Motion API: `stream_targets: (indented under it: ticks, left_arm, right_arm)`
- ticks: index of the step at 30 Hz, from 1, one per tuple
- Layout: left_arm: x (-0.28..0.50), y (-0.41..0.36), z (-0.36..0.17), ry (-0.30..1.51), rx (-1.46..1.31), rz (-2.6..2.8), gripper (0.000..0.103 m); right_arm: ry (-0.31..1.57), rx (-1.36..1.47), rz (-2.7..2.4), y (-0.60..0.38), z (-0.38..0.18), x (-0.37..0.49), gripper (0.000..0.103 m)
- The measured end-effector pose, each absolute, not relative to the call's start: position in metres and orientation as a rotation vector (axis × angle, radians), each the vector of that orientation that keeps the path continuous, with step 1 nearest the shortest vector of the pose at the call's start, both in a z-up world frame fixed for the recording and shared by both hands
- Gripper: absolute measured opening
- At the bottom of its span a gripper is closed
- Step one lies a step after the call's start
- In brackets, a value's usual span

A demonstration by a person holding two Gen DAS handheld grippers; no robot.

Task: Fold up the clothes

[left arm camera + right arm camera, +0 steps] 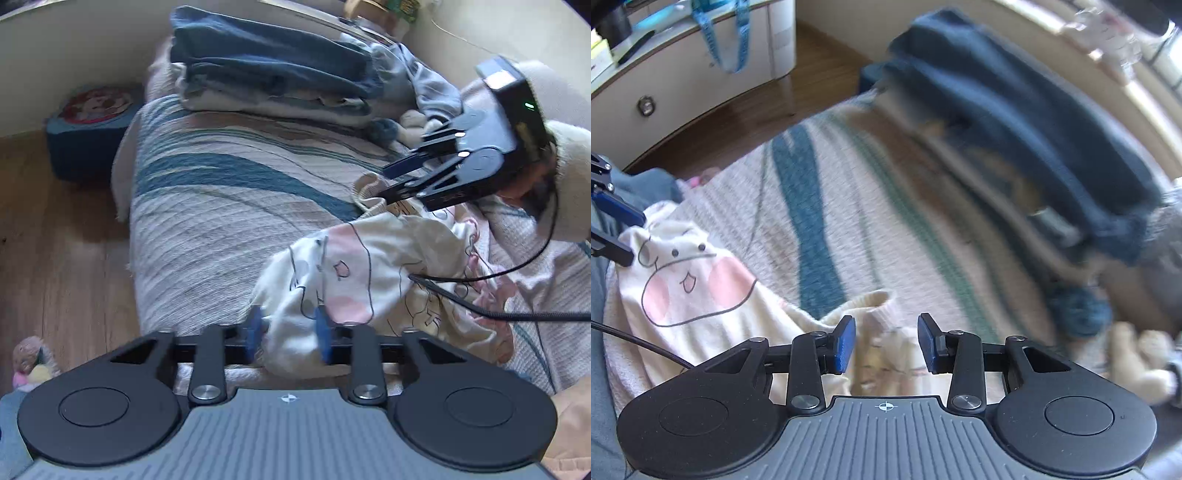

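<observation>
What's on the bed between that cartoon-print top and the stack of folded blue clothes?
Nothing but the striped bedspread. In the left wrist view it runs bare from the cartoon-print top to the folded blue stack.

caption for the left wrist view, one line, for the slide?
Left claw shut on a cartoon-print garment on the striped bedspread; right claw open at its ribbed collar.

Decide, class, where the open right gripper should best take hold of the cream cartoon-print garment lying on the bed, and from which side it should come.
Probably the ribbed collar of the cream garment. It lies just ahead of the right gripper, whose jaws stand apart and hold nothing. Come from above, since the cloth lies on the striped bedspread. The left gripper already pinches another bunch, so a collar hold would let the garment be stretched flat.
</observation>
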State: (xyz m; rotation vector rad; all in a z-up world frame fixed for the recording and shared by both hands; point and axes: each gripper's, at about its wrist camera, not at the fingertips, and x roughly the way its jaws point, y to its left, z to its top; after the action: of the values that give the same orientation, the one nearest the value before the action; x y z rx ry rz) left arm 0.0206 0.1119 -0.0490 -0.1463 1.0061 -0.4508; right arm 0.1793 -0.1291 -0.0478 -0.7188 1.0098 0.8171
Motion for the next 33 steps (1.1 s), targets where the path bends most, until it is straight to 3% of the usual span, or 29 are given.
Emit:
stream_targets:
  ticks: [1,2,9,12,18,20,24,31,33]
  left_arm:
    - [0.021,0.110,-0.048,1.006,-0.142,-0.461,0.001]
    - [0.020,0.110,-0.045,0.996,-0.142,-0.472,0.001]
    - [0.014,0.137,0.013,0.818,-0.113,-0.426,0.001]
    - [0.003,0.147,0.030,0.750,-0.063,-0.420,0.001]
    - [0.010,0.139,-0.028,0.975,0.126,-0.228,0.002]
    - [0.010,0.146,-0.038,1.018,0.099,-0.216,0.002]
    - [0.012,0.164,-0.034,1.019,-0.037,-0.192,0.014]
    - [0.032,0.182,-0.022,0.968,-0.202,-0.111,0.024]
    - [0.034,0.181,-0.020,0.957,-0.194,-0.103,0.033]
  right_arm:
    - [1.005,-0.713,0.811,-0.128,-0.047,0.180,0.009]
    - [1.000,-0.707,0.805,-0.128,-0.047,0.181,0.005]
    - [0.704,-0.616,0.740,-0.126,0.040,0.202,0.005]
    - [0.647,-0.546,0.678,-0.124,0.052,0.226,0.005]
    - [0.670,-0.515,0.524,-0.109,0.008,0.253,0.024]
    - [0.675,-0.501,0.527,-0.110,0.005,0.251,0.034]
    - [0.698,-0.466,0.599,-0.119,0.013,0.233,0.035]
    - [0.775,-0.458,0.775,-0.136,0.038,0.160,0.035]
    - [0.802,-0.451,0.793,-0.151,0.045,0.138,0.035]
